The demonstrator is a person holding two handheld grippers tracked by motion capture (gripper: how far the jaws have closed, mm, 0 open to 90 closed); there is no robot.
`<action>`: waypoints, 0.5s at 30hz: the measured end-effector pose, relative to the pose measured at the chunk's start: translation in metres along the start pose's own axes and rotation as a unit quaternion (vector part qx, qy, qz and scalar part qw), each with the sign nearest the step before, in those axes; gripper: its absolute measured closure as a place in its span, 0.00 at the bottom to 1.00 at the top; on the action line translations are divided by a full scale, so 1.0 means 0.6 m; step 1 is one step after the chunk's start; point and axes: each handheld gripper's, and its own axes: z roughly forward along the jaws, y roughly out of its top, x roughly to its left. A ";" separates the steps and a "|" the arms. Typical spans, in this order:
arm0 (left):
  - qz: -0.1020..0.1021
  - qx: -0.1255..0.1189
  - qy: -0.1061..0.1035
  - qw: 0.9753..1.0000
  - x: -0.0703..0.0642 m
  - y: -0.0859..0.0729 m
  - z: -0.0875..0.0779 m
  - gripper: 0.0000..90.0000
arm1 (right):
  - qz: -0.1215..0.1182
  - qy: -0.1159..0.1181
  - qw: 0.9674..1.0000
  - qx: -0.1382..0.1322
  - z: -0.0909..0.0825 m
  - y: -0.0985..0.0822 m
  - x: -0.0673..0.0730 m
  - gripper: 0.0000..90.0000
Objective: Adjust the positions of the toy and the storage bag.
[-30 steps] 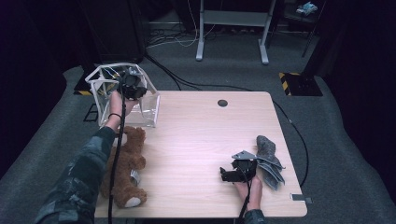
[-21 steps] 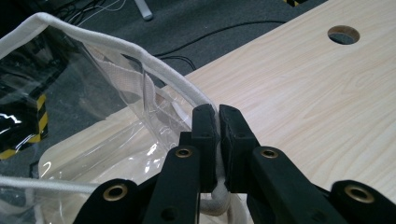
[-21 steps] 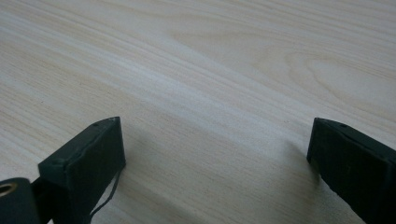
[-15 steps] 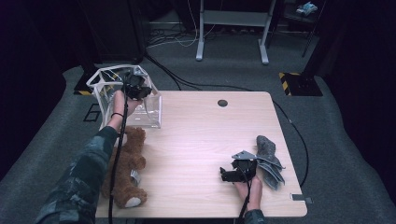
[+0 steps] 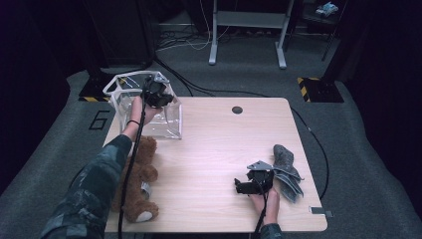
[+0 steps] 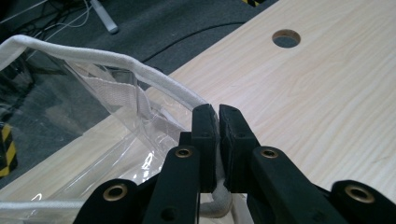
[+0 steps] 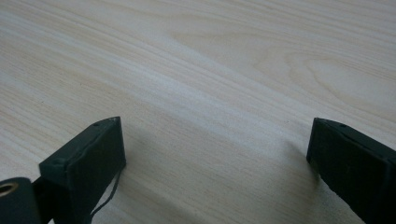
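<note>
The left tool point(image 6: 218, 122) pinches the clear bag point(image 5: 166, 122)'s white rim — a tug could slip the thin trim free or tip the bag toward the teddy bear point(image 5: 137, 184) — while the right tool point(image 7: 215, 154) rests agape, far from the bag.

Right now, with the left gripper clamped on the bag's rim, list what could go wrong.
1. The left gripper pinches only the thin white rim of the clear bag; the trim may slip out.
2. The bag overhangs the table corner and could slide off.
3. The teddy bear lies under that forearm and might get nudged.
</note>
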 end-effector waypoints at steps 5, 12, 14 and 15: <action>0.006 -0.002 -0.010 1.000 -0.013 0.004 0.003 0.95 | 0.000 0.002 1.000 0.000 0.000 0.000 0.000 0.04; 0.022 -0.005 -0.030 0.999 -0.031 0.011 0.004 0.95 | 0.001 -0.004 1.000 0.000 0.000 0.000 0.001 0.04; 0.025 -0.010 -0.037 0.999 -0.036 0.015 0.001 0.95 | 0.000 -0.002 1.000 0.000 0.000 0.000 0.000 0.04; 0.028 -0.010 -0.038 0.999 -0.037 0.016 0.000 0.95 | 0.006 -0.004 1.000 0.000 0.000 0.000 0.002 0.04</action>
